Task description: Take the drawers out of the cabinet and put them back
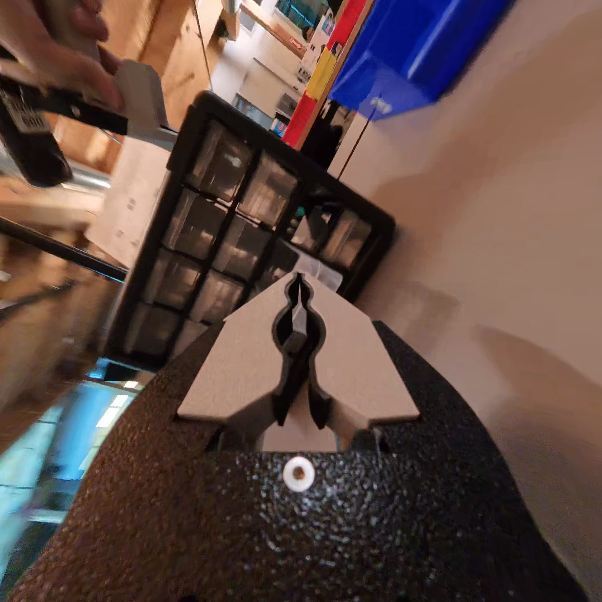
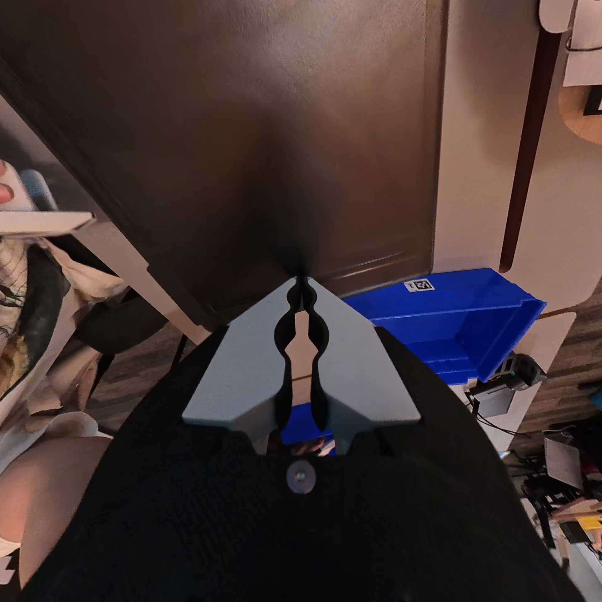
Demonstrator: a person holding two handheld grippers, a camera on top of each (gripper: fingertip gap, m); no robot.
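Note:
The black cabinet (image 1: 379,224) stands on a beige table and holds several clear drawers (image 1: 224,163). My left gripper (image 1: 299,276) is shut on the thin front lip of one clear drawer (image 1: 325,272) in the cabinet's bottom row, which sticks out a little from its slot. In the right wrist view, my right gripper (image 2: 301,279) is shut and empty, its tips resting against the cabinet's dark outer panel (image 2: 260,130). The left wrist view shows the right gripper's fingers (image 1: 140,94) at the cabinet's top edge, held by a hand.
A blue plastic bin (image 1: 407,55) lies on the table (image 1: 488,228) behind the cabinet; it also shows in the right wrist view (image 2: 456,325). Cardboard boxes (image 1: 136,202) stand to the cabinet's left. Cables and clutter (image 2: 570,456) lie on the floor.

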